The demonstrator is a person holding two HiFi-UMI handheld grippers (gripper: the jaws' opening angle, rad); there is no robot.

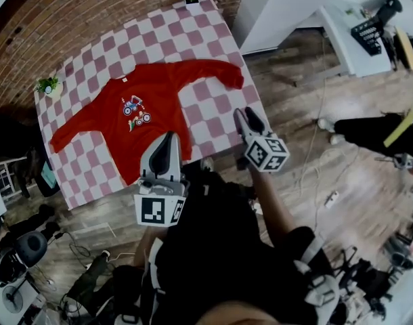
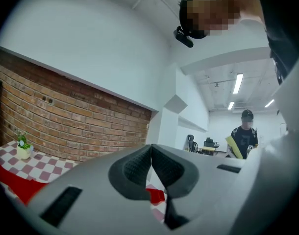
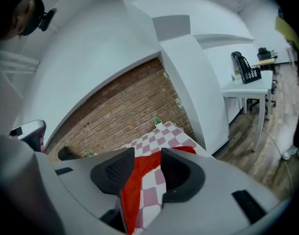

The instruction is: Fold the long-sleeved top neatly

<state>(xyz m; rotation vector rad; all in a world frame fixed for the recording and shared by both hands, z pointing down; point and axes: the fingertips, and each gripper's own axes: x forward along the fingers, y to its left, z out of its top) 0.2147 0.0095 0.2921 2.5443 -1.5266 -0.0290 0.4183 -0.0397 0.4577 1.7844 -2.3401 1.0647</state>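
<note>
We see a lopsided grab as the main risk: the left gripper (image 2: pixel 151 151) is closed on nothing and the right gripper (image 3: pixel 147 158) is apart and empty, so one side could drag and bunch. The red top (image 1: pixel 142 110) lies flat and unfolded on the checked table (image 1: pixel 213 107), sleeves toward the side edges, hem by the near edge.
</note>
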